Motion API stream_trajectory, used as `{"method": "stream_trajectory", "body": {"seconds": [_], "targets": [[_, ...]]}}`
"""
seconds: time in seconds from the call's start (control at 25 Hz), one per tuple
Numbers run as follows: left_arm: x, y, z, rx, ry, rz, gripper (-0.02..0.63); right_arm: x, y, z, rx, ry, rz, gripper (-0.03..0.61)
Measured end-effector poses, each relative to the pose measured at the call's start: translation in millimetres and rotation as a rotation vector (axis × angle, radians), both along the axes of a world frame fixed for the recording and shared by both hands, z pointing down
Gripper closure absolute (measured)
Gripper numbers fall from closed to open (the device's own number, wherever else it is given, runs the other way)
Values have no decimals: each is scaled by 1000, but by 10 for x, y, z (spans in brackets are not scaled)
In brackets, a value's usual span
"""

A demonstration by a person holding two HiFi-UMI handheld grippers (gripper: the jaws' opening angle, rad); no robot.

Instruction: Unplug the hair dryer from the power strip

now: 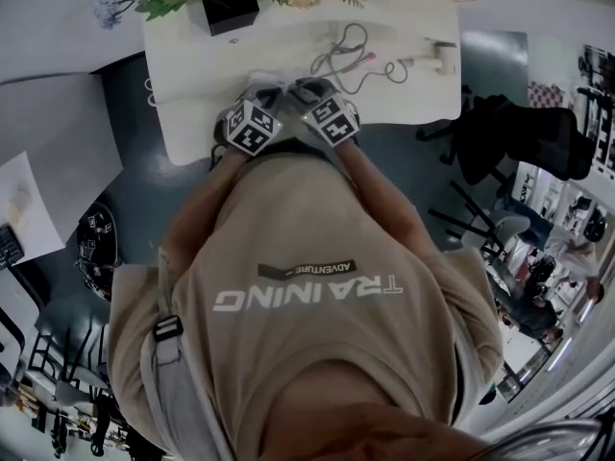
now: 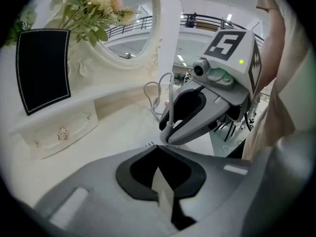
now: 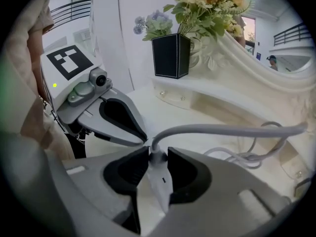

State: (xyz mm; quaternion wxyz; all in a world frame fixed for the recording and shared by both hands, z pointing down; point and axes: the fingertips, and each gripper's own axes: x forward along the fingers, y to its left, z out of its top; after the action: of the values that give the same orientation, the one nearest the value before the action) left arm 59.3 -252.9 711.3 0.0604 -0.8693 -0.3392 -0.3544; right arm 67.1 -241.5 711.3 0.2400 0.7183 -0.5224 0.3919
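Observation:
Both grippers sit side by side at the front edge of the white vanity table point(image 1: 404, 99). The left gripper point(image 2: 157, 147) has its tips together, and a thin white piece between its pads looks like the edge of the white power strip point(image 1: 263, 78). The right gripper point(image 3: 157, 153) is open. The white plug point(image 3: 159, 177) stands between its pads with a slim gap on each side. A grey cable point(image 3: 222, 130) leaves the plug, loops across the table point(image 1: 351, 60) and ends at the white hair dryer point(image 1: 442, 56) at the back right.
A black box vase of flowers point(image 1: 229, 8) stands at the table's back left, against an ornate white mirror frame point(image 2: 157, 38). A shallow drawer ledge with knobs point(image 2: 61, 133) runs along the back. A black chair point(image 1: 524, 137) stands to the right of the table.

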Motion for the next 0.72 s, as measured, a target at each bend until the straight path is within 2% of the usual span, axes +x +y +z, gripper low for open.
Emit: {"method": "stream_trajectory", "body": {"seconds": [0.24,0.44,0.72], "targets": [[-13,6,-2,6,3,18,607,-20,-83,-122,-1,35,-33,469],[-18,15,-13,17,2,29,607,27,-94,-89,-53,50,-78,499],[-23,12,-9,20,8,29,608,3,-93,-135,33,52,-29,508]]}}
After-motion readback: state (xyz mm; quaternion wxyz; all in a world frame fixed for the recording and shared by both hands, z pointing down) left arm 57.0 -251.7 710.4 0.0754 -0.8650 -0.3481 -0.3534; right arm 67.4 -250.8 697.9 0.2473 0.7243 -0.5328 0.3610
